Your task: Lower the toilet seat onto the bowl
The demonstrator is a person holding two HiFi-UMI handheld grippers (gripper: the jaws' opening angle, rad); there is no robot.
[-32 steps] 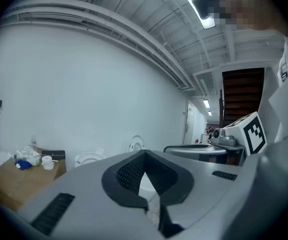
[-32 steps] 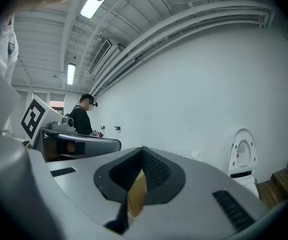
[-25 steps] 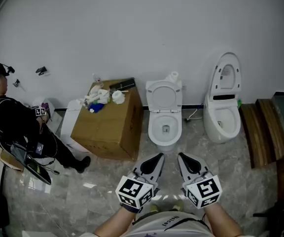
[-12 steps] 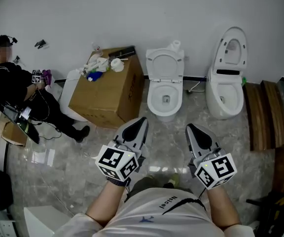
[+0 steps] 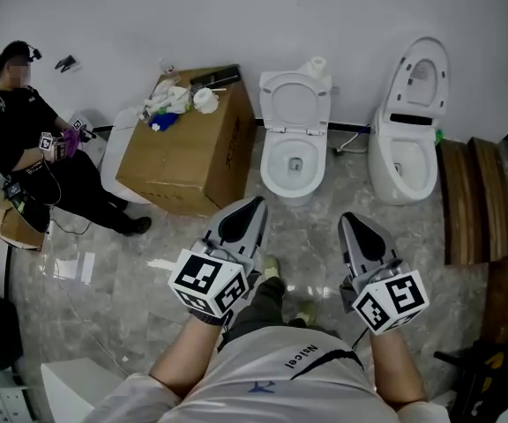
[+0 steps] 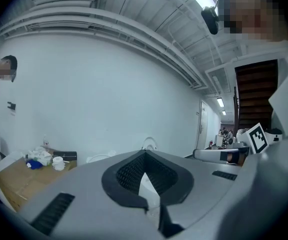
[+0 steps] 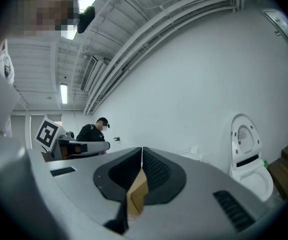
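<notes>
A white toilet stands against the far wall, its seat and lid raised upright. A second white toilet stands to its right, its lid also up; it shows in the right gripper view too. My left gripper and right gripper hover over the floor well short of both toilets, pointing toward them. Both are shut with nothing between the jaws. The shut tips also show in the left gripper view and the right gripper view.
A cardboard box with rolls and clutter on top stands left of the middle toilet. A person in black sits by the left wall. Wooden steps lie at the right. The floor is marble tile.
My two grippers have spread apart, the left one drawing back to the left. The view has shifted, so the toilets and box sit higher in the picture. Both jaws stay shut.
</notes>
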